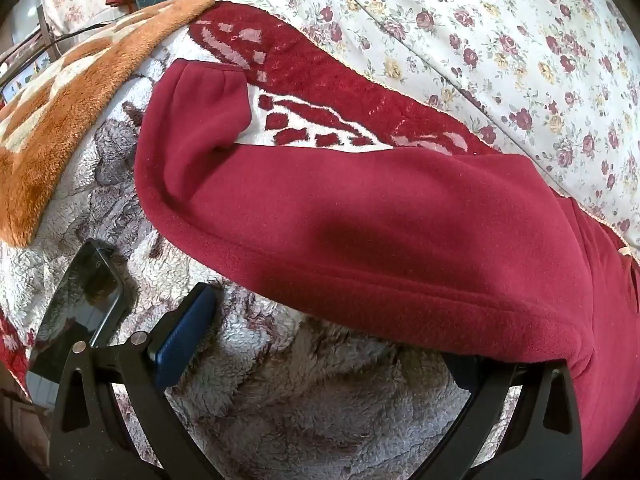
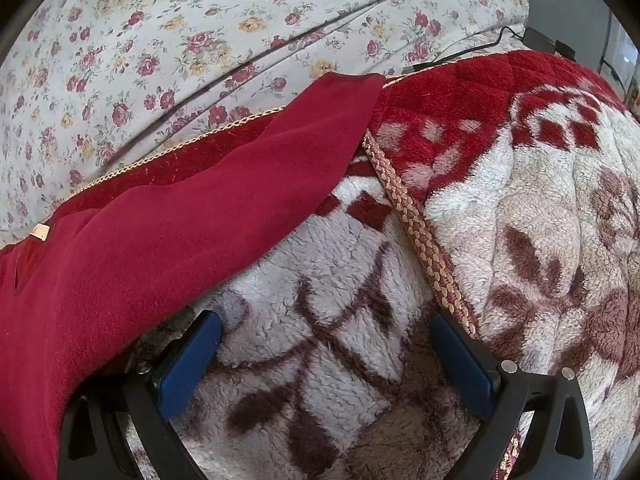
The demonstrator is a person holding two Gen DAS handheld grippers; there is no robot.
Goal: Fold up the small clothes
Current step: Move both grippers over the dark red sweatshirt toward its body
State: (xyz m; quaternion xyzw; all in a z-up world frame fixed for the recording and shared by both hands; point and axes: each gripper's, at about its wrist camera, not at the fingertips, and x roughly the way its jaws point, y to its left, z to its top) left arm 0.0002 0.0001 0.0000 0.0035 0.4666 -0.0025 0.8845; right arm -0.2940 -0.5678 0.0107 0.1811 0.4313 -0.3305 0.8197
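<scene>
A dark red fleece garment [image 1: 360, 232] lies spread on a fluffy red-and-white blanket [image 1: 304, 392]. One sleeve with a gathered cuff [image 1: 200, 92] points to the upper left. My left gripper [image 1: 320, 332] is open just below the garment's hem; its right finger is hidden under the cloth, its left blue pad [image 1: 184, 336] is clear of it. In the right wrist view the garment [image 2: 168, 232] fills the left, its other sleeve [image 2: 320, 120] reaching up right. My right gripper [image 2: 326, 360] is open and empty over the blanket [image 2: 320, 280], its left pad [image 2: 188, 364] at the garment's edge.
A black phone [image 1: 76, 308] lies on the blanket left of my left gripper. An orange-and-cream blanket [image 1: 80, 92] lies at upper left. A floral sheet [image 1: 500, 40] covers the far side [image 2: 160, 40]. A braided blanket trim [image 2: 416, 220] runs diagonally. Cables [image 2: 480, 48] lie at the far right.
</scene>
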